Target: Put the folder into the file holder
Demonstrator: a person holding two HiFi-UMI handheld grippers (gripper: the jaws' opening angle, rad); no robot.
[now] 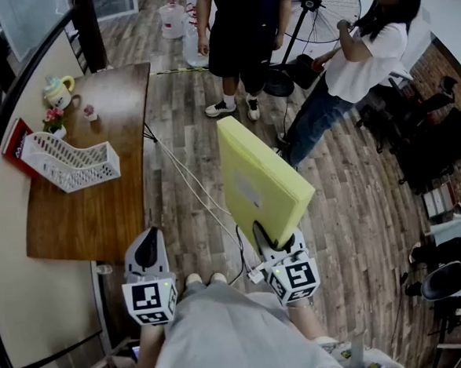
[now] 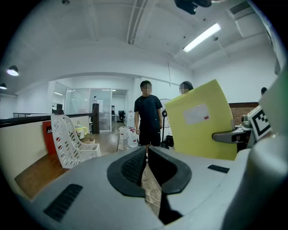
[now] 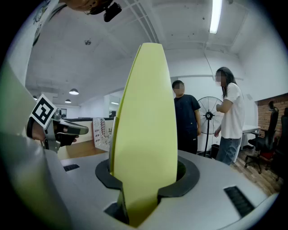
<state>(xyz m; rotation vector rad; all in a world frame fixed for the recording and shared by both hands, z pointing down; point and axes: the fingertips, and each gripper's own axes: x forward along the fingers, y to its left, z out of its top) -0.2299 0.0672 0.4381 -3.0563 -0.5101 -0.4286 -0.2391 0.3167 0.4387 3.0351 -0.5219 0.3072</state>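
Observation:
My right gripper (image 1: 267, 241) is shut on the lower edge of a thick yellow folder (image 1: 258, 177), which stands upright over the wooden floor. In the right gripper view the folder (image 3: 146, 126) fills the space between the jaws. A white mesh file holder (image 1: 68, 163) lies on the brown table (image 1: 99, 220) to the left, well apart from the folder. My left gripper (image 1: 147, 252) hovers near the table's front corner, its jaws shut with nothing in them. From the left gripper view the file holder (image 2: 67, 141) is at left and the folder (image 2: 202, 121) at right.
A teapot (image 1: 57, 91), a small flower pot (image 1: 54, 119) and a red box (image 1: 17, 143) sit by the file holder. Two people (image 1: 244, 37) and a standing fan (image 1: 324, 7) are ahead. Cables (image 1: 195, 189) cross the floor. Office chairs (image 1: 450, 282) stand at right.

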